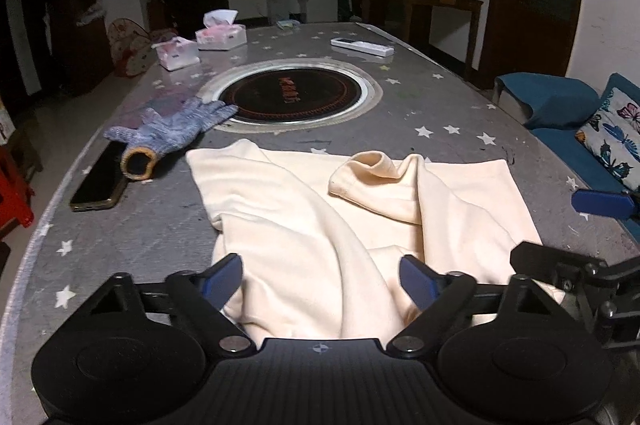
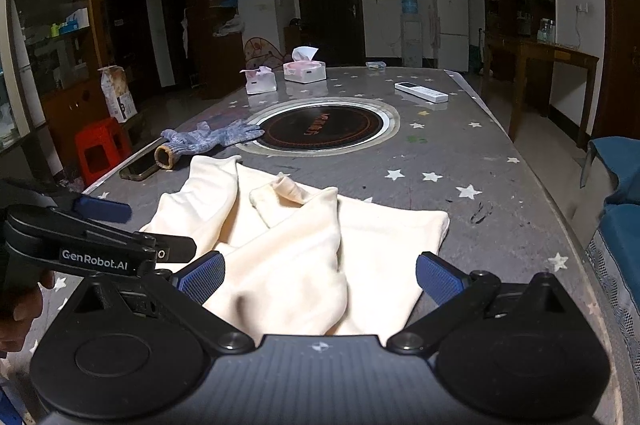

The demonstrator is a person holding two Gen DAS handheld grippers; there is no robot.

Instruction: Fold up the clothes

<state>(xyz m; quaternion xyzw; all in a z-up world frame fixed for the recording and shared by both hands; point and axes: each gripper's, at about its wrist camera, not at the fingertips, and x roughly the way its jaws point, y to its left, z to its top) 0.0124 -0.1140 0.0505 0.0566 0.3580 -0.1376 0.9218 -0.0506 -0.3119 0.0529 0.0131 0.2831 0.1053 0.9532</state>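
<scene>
A cream garment (image 1: 320, 217) lies partly folded and rumpled on the grey star-patterned table (image 1: 440, 113), with a sleeve cuff (image 1: 372, 169) turned up near its middle. It also shows in the right wrist view (image 2: 304, 245). My left gripper (image 1: 322, 277) is open, its blue pads either side of the garment's near edge, just above the cloth. My right gripper (image 2: 320, 277) is open over the garment's near right part. The left gripper also shows at the left of the right wrist view (image 2: 100, 225).
A blue knit glove (image 1: 172, 129) and a phone (image 1: 100, 181) lie left of the garment. A round built-in hotplate (image 1: 292, 93) sits mid-table. Tissue boxes (image 1: 220, 35) and a white remote (image 1: 362, 47) lie at the far end. A blue sofa (image 1: 592, 129) stands on the right.
</scene>
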